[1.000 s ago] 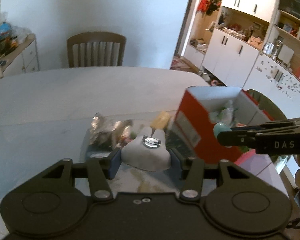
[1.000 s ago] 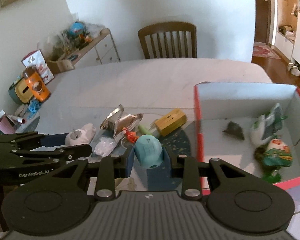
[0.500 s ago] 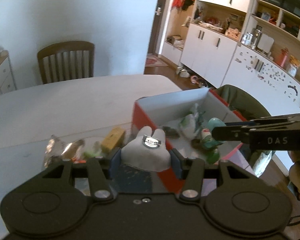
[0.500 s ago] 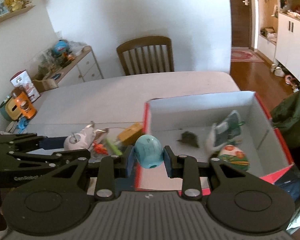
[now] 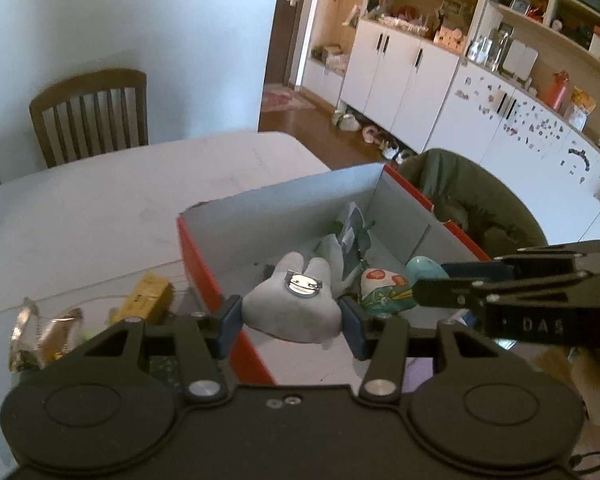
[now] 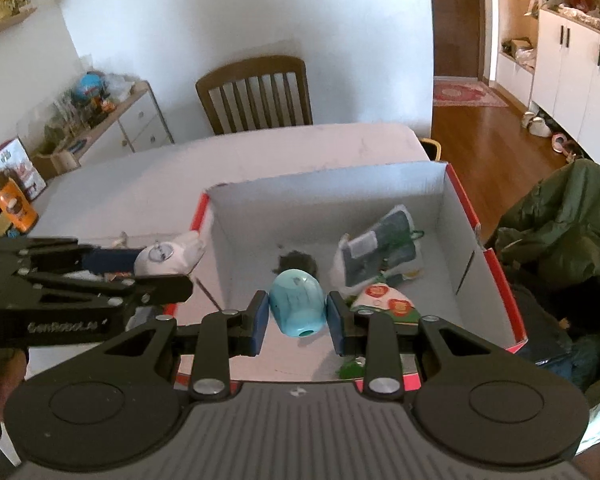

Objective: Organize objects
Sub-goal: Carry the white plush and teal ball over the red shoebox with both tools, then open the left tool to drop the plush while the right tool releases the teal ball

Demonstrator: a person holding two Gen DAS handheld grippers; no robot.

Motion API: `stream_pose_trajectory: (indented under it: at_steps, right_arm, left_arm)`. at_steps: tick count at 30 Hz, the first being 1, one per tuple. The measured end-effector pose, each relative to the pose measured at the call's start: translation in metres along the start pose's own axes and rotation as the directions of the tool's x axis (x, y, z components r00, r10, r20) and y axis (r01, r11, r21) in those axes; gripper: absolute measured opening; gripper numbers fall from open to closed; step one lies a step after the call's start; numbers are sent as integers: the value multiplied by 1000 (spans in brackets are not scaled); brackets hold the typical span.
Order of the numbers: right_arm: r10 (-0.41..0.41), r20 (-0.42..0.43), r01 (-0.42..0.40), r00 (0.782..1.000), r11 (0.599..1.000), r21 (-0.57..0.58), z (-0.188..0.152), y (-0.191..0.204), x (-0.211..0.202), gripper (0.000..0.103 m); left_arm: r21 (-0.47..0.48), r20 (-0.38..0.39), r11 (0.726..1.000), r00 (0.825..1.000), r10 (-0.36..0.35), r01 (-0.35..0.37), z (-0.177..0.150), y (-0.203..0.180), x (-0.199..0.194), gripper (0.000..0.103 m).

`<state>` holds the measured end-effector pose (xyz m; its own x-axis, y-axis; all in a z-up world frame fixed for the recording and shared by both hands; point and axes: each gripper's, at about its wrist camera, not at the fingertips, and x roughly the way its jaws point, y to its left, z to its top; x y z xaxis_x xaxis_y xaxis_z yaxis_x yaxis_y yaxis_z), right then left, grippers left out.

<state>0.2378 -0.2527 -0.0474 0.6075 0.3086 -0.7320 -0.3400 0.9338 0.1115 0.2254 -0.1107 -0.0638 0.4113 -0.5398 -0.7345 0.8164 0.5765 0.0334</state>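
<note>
My left gripper (image 5: 291, 320) is closed on a grey plush (image 5: 290, 307), squeezed between both blue pads with its metal badge facing up. It hangs over the near-left rim of the red box (image 5: 198, 256), just past my fingertips. My right gripper (image 6: 296, 317) is clamped on a blue egg-shaped toy (image 6: 297, 307), held between the pads above the box floor. Beyond my right jaws, inside the box, lie a dark lump (image 6: 298, 261), a grey-green packet (image 6: 384, 246) and a red-and-white pouch (image 6: 386, 299) just right of the toy. Left of my left jaws, outside the box, a yellow block (image 5: 146, 298) and crinkled foil wrappers (image 5: 44, 334) lie on the white table (image 5: 100, 208). Far beyond stand a wooden chair (image 5: 90, 114) against a white wall, and white cabinets (image 5: 412, 80) to the right.
</note>
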Motion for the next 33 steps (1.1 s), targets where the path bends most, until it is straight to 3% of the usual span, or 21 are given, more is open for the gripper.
stream_pose_trajectory:
  at_steps: [9,18,21,33]
  right_arm:
    - [23,-107,-33,994,996,-89,3,-19,41,31]
    - [56,-247,-107,967,974,-198,2,-20,80,31]
    - [62,-280,-123,958,970,-209,1,-20,91,31]
    - [66,-354,-165,933,953,-255,1,-21,110,31]
  left_arm:
    - [-36,-127,999,991,31,-35,11,-9,60,51]
    - [-40,-242,995,967,75,-87,15,-12,104,51]
    - [5,-255,993,960,114,-117,14,-18,112,51]
    - [52,-280,988,947,156,-147,10,-37,123,51]
